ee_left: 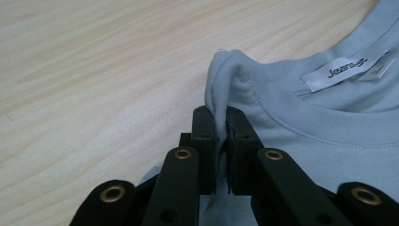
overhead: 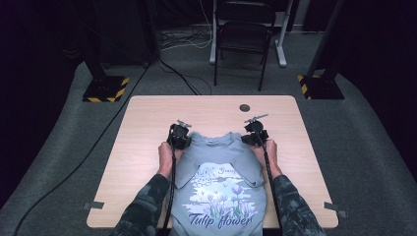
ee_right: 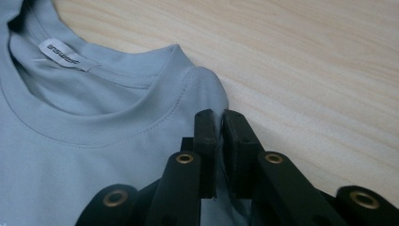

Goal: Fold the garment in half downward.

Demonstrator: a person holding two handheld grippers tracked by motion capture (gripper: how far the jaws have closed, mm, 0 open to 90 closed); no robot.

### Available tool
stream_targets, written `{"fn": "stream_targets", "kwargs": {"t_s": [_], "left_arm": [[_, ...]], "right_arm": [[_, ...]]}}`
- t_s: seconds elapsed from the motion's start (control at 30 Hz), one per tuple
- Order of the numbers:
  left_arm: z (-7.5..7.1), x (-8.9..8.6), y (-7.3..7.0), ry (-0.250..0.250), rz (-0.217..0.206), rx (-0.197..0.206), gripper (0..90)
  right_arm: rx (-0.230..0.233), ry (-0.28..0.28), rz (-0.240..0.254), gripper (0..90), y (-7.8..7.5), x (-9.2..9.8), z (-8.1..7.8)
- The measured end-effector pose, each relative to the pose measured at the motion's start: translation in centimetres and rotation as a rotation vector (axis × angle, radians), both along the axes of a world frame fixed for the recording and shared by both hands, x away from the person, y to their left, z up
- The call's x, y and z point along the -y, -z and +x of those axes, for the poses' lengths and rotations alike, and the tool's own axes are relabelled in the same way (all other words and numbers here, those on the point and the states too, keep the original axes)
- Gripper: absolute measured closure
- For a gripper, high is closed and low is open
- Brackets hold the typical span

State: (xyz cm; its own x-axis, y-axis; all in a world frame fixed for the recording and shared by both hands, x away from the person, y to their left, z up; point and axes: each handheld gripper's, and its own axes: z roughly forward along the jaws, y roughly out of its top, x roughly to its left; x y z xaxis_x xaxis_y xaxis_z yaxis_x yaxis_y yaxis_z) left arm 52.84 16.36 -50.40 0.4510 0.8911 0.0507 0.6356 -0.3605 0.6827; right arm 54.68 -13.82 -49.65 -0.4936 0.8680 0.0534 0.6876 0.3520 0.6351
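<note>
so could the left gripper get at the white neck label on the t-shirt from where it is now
Probably yes, but not as things stand. The left gripper is shut on a pinch of the t-shirt at the shoulder beside the collar. The neck label lies uncovered close by, so it would have to let go first.

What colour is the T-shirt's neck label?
White with dark lettering, on the neck label; clearest in the left gripper view.

T-shirt [overhead: 219, 196] hem beyond the high view's bottom edge; neck label [ee_right: 63, 56] lettering partly cropped.
</note>
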Motion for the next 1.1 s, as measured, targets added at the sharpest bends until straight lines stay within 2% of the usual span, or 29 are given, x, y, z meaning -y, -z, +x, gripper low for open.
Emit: {"fn": "stream_targets", "kwargs": {"t_s": [0.37, 0.5, 0.8, 1.1], "left_arm": [[-0.2, 0.4, -2.2, 0.011, 0.007, 0.067, 84.3], [-0.1, 0.4, -2.9, 0.005, -0.003, 0.087, 84.3], [0.3, 0.4, -5.1, 0.003, -0.001, 0.133, 84.3], [0.9, 0.7, -7.4, 0.007, 0.017, 0.179, 84.3]], "right_arm": [[0.071, -0.004, -0.006, 84.8, -3.1, -0.1, -0.9], [0.099, 0.001, -0.004, 84.9, -4.1, 0.0, -1.1], [0.162, 0.015, -0.008, 85.0, -6.5, 0.1, -1.0], [0.215, 0.026, -0.032, 85.0, -8.7, -0.1, -0.8]]}}
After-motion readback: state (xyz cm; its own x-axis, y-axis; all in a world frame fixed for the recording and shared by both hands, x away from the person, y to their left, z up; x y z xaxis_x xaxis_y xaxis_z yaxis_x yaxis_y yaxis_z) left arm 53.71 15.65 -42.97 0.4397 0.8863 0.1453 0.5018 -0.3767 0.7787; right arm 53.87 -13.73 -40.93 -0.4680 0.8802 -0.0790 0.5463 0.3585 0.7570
